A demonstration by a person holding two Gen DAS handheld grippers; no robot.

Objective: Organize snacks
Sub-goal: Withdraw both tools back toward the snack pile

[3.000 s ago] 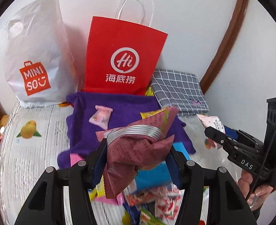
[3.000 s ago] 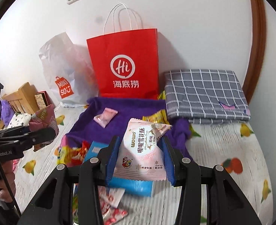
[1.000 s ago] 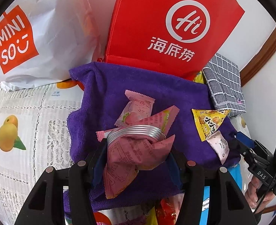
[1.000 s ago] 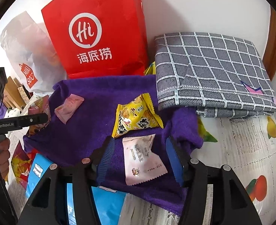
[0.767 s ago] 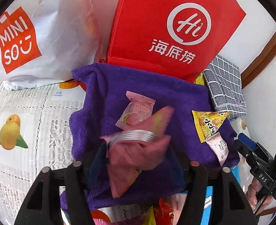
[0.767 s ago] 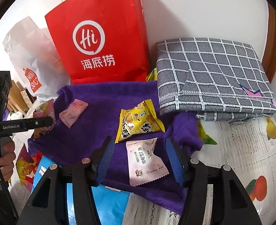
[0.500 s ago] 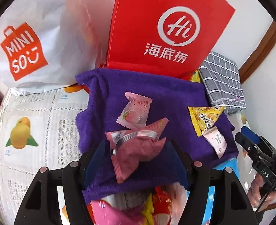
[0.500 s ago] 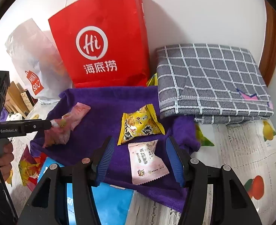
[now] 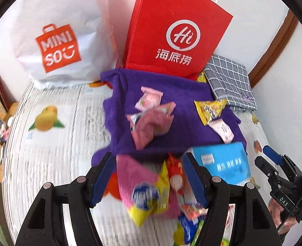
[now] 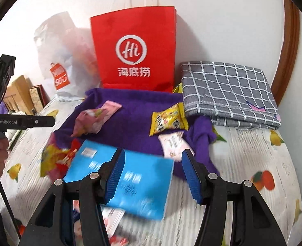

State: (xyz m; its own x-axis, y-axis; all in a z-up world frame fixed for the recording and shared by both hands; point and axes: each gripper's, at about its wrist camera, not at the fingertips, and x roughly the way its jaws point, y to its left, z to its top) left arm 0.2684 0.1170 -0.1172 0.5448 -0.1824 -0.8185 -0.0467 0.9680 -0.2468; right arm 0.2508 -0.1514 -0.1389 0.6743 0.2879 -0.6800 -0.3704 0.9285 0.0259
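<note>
1. Purple towel [image 9: 183, 106], centre of the left wrist frame, lay on a fruit-printed tablecloth [image 9: 54, 143] and carried four snacks: a crumpled maroon packet [image 9: 148, 127] touching a pale pink packet [image 9: 151, 100], a yellow packet [image 9: 210, 108] and a small white-pink packet [image 9: 222, 131] to their right.
2. Left gripper [image 9: 148, 176], lower centre, stood released and held nothing; a blurred pile of pink-and-yellow packets [image 9: 148, 192] lay between its fingers.
3. Right gripper [image 10: 153, 174], lower centre of its own frame, was likewise spread wide, over a blue packet [image 10: 142, 184] that overlapped the towel's near edge.
4. Red paper bag [image 10: 134, 51] and white Miniso bag [image 9: 58, 41] stood against the wall at upper frame; a grey checked cloth [image 10: 228, 90] lay folded at right.
</note>
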